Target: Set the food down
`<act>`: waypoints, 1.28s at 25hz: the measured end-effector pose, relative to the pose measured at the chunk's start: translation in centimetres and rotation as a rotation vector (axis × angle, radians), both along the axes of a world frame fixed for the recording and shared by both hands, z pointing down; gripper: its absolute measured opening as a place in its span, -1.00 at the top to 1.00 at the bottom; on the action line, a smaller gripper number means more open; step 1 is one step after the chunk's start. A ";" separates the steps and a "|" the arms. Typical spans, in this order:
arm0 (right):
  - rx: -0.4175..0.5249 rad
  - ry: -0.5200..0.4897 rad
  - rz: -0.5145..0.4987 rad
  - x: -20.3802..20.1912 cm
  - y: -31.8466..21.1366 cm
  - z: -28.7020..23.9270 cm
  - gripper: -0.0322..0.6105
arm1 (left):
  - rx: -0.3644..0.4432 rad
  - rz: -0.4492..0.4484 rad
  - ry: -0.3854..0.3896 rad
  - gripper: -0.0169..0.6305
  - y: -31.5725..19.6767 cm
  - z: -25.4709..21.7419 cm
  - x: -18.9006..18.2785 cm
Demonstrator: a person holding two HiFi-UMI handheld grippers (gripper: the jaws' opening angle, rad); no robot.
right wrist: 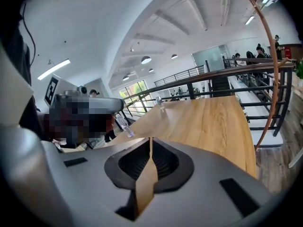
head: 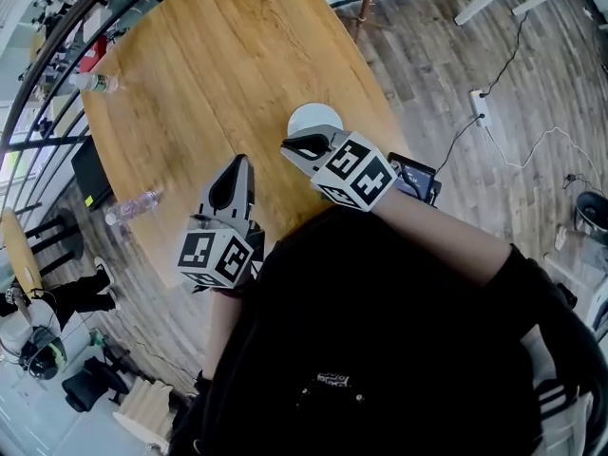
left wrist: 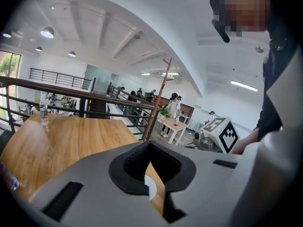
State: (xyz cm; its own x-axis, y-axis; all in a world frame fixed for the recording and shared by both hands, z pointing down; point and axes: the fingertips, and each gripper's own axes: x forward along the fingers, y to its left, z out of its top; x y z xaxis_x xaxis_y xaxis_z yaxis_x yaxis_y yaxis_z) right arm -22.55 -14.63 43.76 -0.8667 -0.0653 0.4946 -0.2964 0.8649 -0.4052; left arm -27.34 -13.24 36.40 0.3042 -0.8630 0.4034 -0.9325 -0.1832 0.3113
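Note:
A small white plate (head: 312,119) lies on the round wooden table (head: 218,55), near its front edge. My right gripper (head: 287,145) hangs just over the plate's near rim with its jaws shut and nothing between them; in the right gripper view the right gripper (right wrist: 151,142) shows only a thin slit with table behind it. My left gripper (head: 239,161) is over bare wood to the left of the plate, also shut and empty. Past the joined tips of the left gripper (left wrist: 150,145), a sliver of the plate (left wrist: 149,191) shows. No food is visible in any view.
Two plastic bottles sit on the table's left side, one far (head: 95,83) and one lying near the edge (head: 133,205). A dark device (head: 414,177) rests at the right edge. A black railing (head: 57,36) runs behind the table. Cables and a power strip (head: 479,105) lie on the floor.

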 end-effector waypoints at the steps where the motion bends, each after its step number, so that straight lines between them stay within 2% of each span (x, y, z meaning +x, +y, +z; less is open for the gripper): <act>1: -0.036 -0.030 0.013 0.2 0.0 -0.6 0.80 | 0.013 0.003 -0.002 0.94 -0.1 -0.4 0.2; 3: -0.136 -0.088 0.054 0.6 -0.2 -1.5 0.80 | 0.034 0.008 -0.004 0.94 -0.4 -1.0 0.6; 5: -0.147 -0.144 0.071 1.0 -0.4 -3.0 0.83 | 0.045 0.014 -0.001 0.94 -0.5 -1.5 1.0; 6: -0.098 -0.178 0.069 1.0 -0.4 -4.2 0.84 | 0.049 0.020 0.001 0.94 -0.5 -1.7 1.2; 10: 0.215 -0.303 0.034 0.7 -0.6 -9.3 0.84 | 0.079 0.069 -0.003 0.94 -0.8 -2.5 1.9; 12: 0.262 -0.322 0.020 0.1 -0.6 -10.2 0.84 | 0.089 0.078 -0.010 0.94 -1.1 -2.7 1.9; 17: 0.259 -0.317 -0.009 0.0 -0.2 -9.8 0.84 | 0.095 0.083 -0.022 0.94 -1.4 -2.9 1.9; 22: 0.247 -0.311 -0.014 0.6 0.3 -10.3 0.84 | 0.059 0.074 -0.019 0.94 -1.0 -2.0 2.0; 26: 0.246 -0.267 -0.002 0.2 0.4 -9.3 0.84 | 0.044 0.082 -0.016 0.94 -0.6 -1.6 2.0; 32: 0.250 -0.266 -0.023 1.1 0.8 -8.7 0.84 | 0.058 0.116 -0.016 0.94 -1.0 -1.5 3.5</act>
